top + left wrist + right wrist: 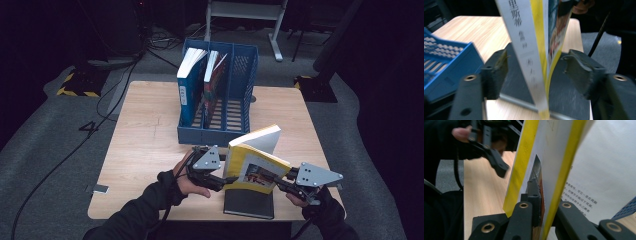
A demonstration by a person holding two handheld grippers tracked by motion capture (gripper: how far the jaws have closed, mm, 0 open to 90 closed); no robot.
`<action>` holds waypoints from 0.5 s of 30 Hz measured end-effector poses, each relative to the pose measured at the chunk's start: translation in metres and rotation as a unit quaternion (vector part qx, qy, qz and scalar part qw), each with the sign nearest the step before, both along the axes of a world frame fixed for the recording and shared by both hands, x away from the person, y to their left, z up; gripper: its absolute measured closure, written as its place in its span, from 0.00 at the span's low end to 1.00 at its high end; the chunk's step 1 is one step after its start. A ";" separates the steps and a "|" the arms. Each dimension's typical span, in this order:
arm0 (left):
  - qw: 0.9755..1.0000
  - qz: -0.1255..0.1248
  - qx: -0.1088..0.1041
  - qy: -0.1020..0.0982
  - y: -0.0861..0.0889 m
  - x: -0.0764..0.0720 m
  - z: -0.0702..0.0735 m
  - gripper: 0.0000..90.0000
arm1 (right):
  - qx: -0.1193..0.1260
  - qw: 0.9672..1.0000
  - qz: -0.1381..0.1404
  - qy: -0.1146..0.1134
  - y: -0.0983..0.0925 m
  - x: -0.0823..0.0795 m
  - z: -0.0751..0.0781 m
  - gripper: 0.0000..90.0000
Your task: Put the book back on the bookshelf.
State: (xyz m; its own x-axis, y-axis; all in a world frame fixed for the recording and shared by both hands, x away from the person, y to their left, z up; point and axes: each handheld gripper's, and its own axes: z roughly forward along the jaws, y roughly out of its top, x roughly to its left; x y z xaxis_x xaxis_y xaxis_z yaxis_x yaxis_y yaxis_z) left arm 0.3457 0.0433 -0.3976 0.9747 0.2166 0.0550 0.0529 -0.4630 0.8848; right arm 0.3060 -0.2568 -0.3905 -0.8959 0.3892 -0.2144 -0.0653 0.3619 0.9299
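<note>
I have the yellow book (pixel 255 162) standing tilted near the table's (pixel 145 145) near edge, just in front of the blue file rack (pixel 220 127). My right gripper (pixel 282 184) is clenched on its cover (one jaw on each face, seen in the right gripper view). My left gripper (pixel 536 67) stands released, its jaws either side of the book's spine, apart from it. A dark book (pixel 248 204) lies flat beneath.
</note>
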 end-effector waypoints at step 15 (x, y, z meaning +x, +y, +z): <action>0.998 -0.027 -0.053 -0.002 -0.019 0.013 -0.003 0.71 | 0.007 1.000 -0.028 -0.011 -0.011 -0.005 -0.001 0.84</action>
State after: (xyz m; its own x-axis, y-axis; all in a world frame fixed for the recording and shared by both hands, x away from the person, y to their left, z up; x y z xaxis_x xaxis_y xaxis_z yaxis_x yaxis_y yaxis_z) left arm 0.3583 0.0241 -0.4002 0.9848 0.1694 0.0384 0.0271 -0.3686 0.9292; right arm 0.3013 -0.2676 -0.3913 -0.8678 0.4414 -0.2281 -0.0658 0.3530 0.9333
